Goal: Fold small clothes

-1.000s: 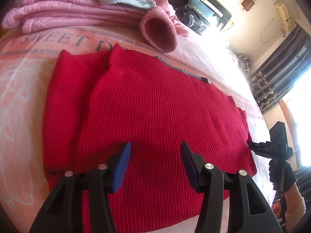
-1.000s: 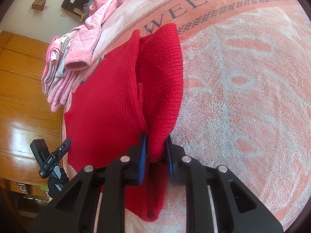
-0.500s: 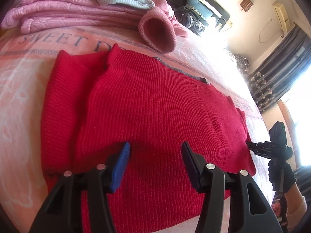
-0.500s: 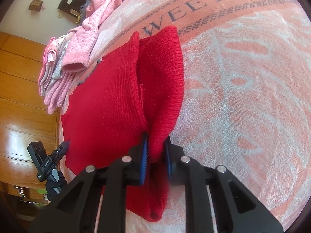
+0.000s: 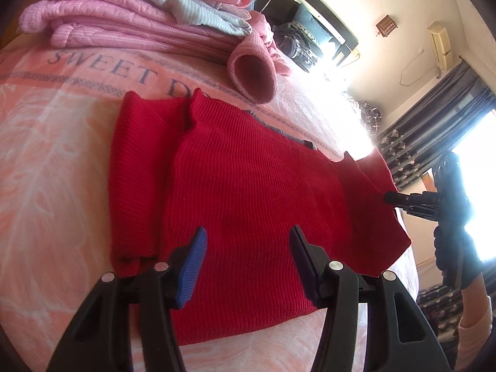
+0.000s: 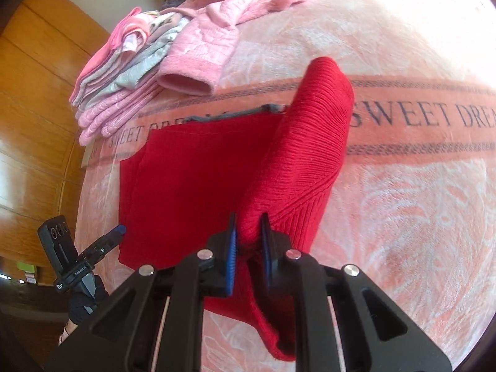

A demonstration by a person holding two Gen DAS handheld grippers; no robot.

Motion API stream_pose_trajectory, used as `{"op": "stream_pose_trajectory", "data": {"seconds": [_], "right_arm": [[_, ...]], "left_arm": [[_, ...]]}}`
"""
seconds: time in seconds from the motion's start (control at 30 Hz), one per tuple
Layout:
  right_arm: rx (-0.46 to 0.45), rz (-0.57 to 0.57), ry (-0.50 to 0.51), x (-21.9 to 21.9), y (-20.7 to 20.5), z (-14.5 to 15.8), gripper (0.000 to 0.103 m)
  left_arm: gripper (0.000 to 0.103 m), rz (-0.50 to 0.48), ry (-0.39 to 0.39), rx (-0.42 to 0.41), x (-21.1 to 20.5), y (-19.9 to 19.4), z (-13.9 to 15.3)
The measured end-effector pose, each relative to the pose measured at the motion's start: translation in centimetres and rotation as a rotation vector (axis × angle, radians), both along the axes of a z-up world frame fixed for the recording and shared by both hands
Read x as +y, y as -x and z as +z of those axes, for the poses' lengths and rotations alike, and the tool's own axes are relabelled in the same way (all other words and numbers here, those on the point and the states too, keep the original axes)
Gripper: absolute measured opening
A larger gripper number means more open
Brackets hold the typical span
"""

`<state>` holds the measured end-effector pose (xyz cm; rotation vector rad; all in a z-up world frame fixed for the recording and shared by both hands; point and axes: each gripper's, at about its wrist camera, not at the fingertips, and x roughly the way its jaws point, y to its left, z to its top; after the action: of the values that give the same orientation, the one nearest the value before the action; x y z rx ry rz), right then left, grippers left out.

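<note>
Low in the frame, right gripper (image 6: 248, 232) clamped with blue-padded jaws on a lifted sleeve of the red knit sweater (image 6: 198, 186), the sleeve (image 6: 313, 142) rising toward upper centre while the body lies flat on the pink blanket (image 6: 403, 201) lettered "SWEET DREAM". In the upper left, a stack of folded pink and grey clothes (image 6: 124, 77) with a pink cuff (image 6: 189, 77) hanging open at its near edge, against wooden panelling (image 6: 34, 99). At lower left, left gripper (image 6: 117, 231) held in a dark-gloved hand (image 6: 83, 303), its tip just beside the sweater's edge.

Pink clothes pile (image 5: 130, 21) beyond sweater (image 5: 248, 186)
</note>
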<state>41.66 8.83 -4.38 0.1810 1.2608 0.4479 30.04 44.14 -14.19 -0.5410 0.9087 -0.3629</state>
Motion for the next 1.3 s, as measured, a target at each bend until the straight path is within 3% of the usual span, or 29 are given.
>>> {"op": "stream_pose_trajectory", "data": {"seconds": [0.13, 0.3, 0.47, 0.6, 0.7, 0.83, 1.0, 1.2, 1.3], "right_arm": [[-0.007, 0.086, 0.032, 6.0, 0.2, -0.4, 0.01], [0.045, 0.153, 0.107, 11.4, 0.9, -4.3, 0.013], [0.066, 0.168, 0.027, 11.3, 1.9, -4.1, 0.028], [-0.023, 0.214, 0.063, 10.2, 4.2, -1.1, 0.033], [-0.073, 0.28, 0.117, 9.3, 6.7, -0.6, 0.046], [-0.085, 0.328, 0.192, 8.7, 9.1, -2.7, 0.061], [-0.095, 0.364, 0.25, 9.7, 9.8, -6.2, 0.066], [-0.143, 0.4, 0.368, 11.1, 10.1, -9.3, 0.064], [-0.157, 0.398, 0.366, 10.5, 10.0, -8.9, 0.044]], "left_arm": [[0.056, 0.019, 0.025, 0.003, 1.6, 0.2, -0.3], [0.056, 0.037, 0.046, 0.013, 2.8, 0.4, -0.7], [0.056, 0.04, 0.057, 0.016, 3.3, 0.6, -0.8], [0.056, 0.036, 0.074, 0.007, 3.0, 0.7, 0.0], [0.056, 0.027, 0.078, -0.013, 2.4, 0.6, 0.9], [0.056, 0.01, 0.085, -0.026, 1.4, 0.4, 1.8], [0.057, -0.012, 0.088, -0.012, 0.0, 0.2, 1.7], [0.057, -0.027, 0.12, 0.017, -0.7, -0.3, 1.0], [0.057, -0.039, 0.136, 0.028, -1.1, -0.5, 0.7]]}}
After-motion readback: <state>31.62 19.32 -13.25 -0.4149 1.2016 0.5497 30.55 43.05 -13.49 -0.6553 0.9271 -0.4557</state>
